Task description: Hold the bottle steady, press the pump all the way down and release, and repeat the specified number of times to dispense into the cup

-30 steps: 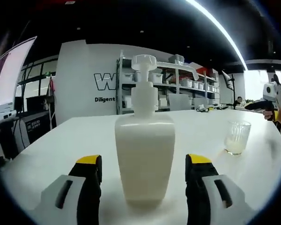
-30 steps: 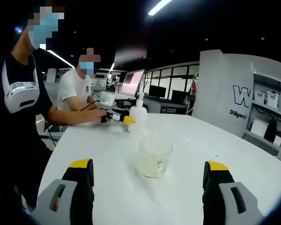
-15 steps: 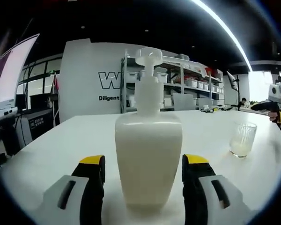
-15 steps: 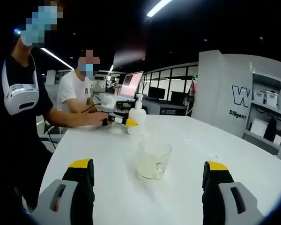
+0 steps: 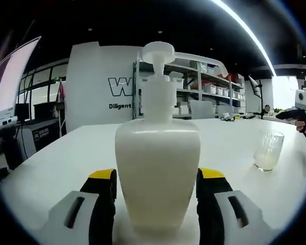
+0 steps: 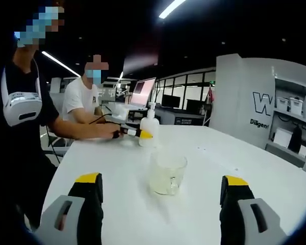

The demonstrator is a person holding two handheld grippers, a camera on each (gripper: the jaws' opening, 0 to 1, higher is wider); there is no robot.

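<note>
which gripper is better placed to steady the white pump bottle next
Left. The left gripper already has its jaws on either side of the white plastic pump bottle on the white table. The right gripper is open, facing the clear glass cup, far from the bottle.

Matt white plastic bottle [image 5: 158, 173], clear glass cup [image 6: 168, 174], smooth white table [image 6: 204, 173]

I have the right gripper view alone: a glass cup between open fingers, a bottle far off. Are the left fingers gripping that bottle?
Observer: The left gripper flanks the white plastic pump bottle, fingers close on both sides; I cannot confirm contact.
Operator: Anything pressing the pump?
Observer: Nothing touches the round white pump head.
Operator: Is the cup under it?
Observer: No, the clear glass cup stands apart, off to the side.
</note>
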